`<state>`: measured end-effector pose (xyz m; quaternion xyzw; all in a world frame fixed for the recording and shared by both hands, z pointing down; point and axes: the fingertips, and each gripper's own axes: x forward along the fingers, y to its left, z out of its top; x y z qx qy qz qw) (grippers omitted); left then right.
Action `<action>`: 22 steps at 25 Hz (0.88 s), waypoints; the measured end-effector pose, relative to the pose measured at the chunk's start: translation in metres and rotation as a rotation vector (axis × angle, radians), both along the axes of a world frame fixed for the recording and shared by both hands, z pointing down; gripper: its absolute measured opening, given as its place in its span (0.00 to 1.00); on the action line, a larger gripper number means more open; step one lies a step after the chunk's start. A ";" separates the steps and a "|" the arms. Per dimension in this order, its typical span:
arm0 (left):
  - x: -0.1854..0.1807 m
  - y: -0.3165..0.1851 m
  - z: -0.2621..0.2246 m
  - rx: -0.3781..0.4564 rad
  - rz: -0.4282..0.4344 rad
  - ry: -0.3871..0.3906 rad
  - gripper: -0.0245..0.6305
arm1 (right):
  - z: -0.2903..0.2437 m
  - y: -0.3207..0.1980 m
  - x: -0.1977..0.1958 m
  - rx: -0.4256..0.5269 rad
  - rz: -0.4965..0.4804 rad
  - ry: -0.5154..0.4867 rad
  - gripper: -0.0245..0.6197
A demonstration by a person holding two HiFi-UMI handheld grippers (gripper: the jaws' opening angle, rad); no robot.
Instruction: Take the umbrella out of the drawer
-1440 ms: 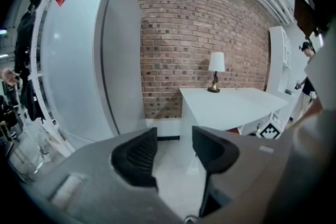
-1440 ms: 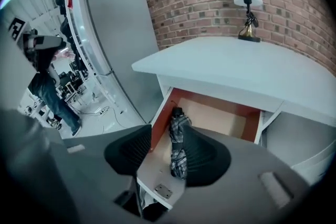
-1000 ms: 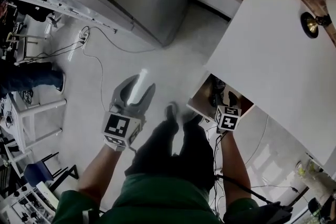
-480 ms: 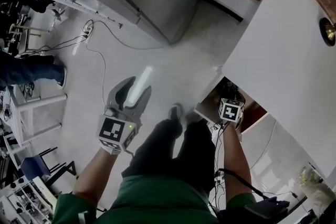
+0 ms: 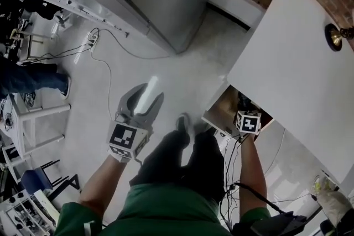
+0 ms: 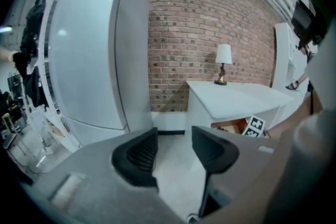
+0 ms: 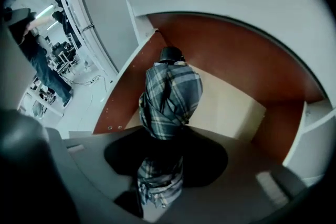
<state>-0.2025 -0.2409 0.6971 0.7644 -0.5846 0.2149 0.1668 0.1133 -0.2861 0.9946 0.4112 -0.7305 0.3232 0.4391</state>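
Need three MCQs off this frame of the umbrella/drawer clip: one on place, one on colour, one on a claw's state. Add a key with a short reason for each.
1. Where is the umbrella?
A. on the floor
B. on the desk top
C. in the open drawer

2. What does the umbrella's fabric look like?
A. plain red
B. blue-grey plaid
C. yellow with dots

3. What state is the left claw in?
A. open, with nothing between its jaws
B. shut on the umbrella
C. shut tight and empty

Key:
1 C: the right gripper view shows it lying on the drawer's pale bottom, between the brown walls.
2 B: crossed light and dark stripes on blue-grey cloth are visible in that same view.
3 A: the left gripper view shows a gap between the two pads, with only the room behind.
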 end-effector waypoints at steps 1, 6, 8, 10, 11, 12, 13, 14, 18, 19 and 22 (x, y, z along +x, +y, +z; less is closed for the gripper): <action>0.003 -0.003 -0.008 0.004 0.004 0.006 0.35 | -0.011 0.003 0.001 -0.001 0.001 -0.004 0.30; 0.024 -0.013 -0.057 0.038 0.050 0.038 0.35 | -0.061 0.035 0.003 -0.054 -0.034 0.000 0.30; 0.031 -0.015 -0.077 0.051 0.064 0.046 0.35 | -0.074 0.055 0.003 -0.085 -0.062 0.005 0.30; 0.036 -0.017 -0.095 0.066 0.078 0.053 0.35 | -0.088 0.072 0.003 -0.103 -0.075 0.003 0.30; 0.037 -0.017 -0.103 0.073 0.084 0.056 0.35 | -0.096 0.079 0.002 -0.106 -0.078 -0.001 0.30; 0.039 -0.018 -0.110 0.079 0.090 0.058 0.35 | -0.103 0.086 0.002 -0.107 -0.078 -0.005 0.30; 0.040 -0.018 -0.116 0.085 0.094 0.060 0.35 | -0.111 0.093 0.001 -0.108 -0.078 -0.009 0.30; 0.040 -0.018 -0.122 0.091 0.097 0.062 0.35 | -0.119 0.099 0.001 -0.108 -0.078 -0.016 0.30; 0.041 -0.020 -0.143 0.121 0.102 0.071 0.35 | -0.151 0.117 -0.005 -0.078 -0.099 -0.048 0.30; 0.041 -0.020 -0.148 0.130 0.101 0.074 0.35 | -0.160 0.121 -0.006 -0.066 -0.102 -0.053 0.30; 0.040 -0.020 -0.166 0.156 0.099 0.088 0.35 | -0.192 0.125 -0.006 -0.025 -0.093 -0.076 0.30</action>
